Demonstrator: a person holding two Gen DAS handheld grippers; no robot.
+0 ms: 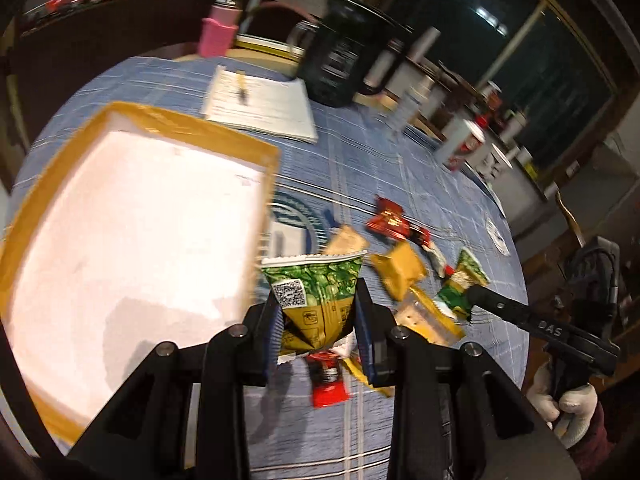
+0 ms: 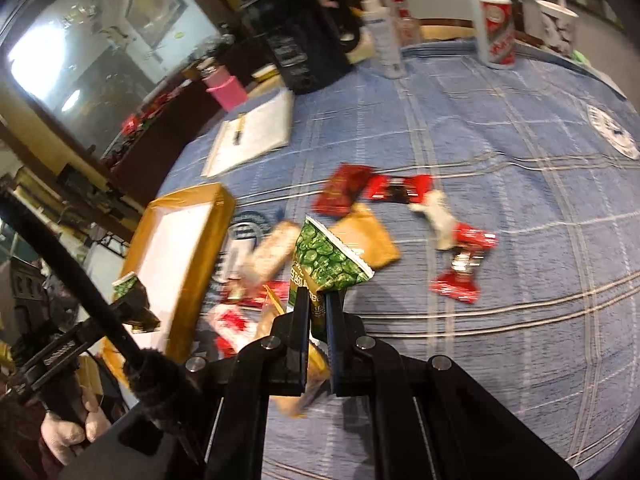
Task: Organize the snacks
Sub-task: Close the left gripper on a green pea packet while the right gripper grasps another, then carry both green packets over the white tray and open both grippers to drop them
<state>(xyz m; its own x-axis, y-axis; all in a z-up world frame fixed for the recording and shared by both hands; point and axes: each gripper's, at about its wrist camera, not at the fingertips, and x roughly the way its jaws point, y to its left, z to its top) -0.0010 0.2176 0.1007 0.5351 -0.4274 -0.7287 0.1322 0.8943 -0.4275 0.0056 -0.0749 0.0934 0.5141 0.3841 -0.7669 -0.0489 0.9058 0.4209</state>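
Snack packets, small foil-and-plastic pouches, are what you are handling: two green pea-print ones are each clamped in a claw. Your left gripper (image 1: pixel 316 320) is pinched on a green pea-print pouch with a QR code (image 1: pixel 314 292), held by its lower yellow half, with the serrated top edge standing up beyond the fingertips. Your right gripper (image 2: pixel 318 312) is pressed tight on a second green pea-print pouch (image 2: pixel 326 262), gripped at its narrow end so the wide end fans out ahead of the fingers.

Judgement on handling: these pouches look light, soft and crinkly, with slick film. They will fold and swing more than resist. A pinch on the flat sealed seam or across the body should hold best; a bite on a puffed corner may slide out. Contents are probably brittle, so there is no call to squeeze hard.

To the left of your left claw lies the yellow-rimmed tray with a white base (image 1: pixel 192 122), apparently empty, the likely drop spot. Ahead of both claws, on the blue checked tablecloth (image 2: pixel 500 140), loose snacks are scattered: red wrappers (image 2: pixel 342 190), mustard-yellow packets (image 1: pixel 400 274), a red packet (image 1: pixel 328 380) lying just below your left fingertips. Both views are blurred, so fine print and the seal edges stay hard to read.
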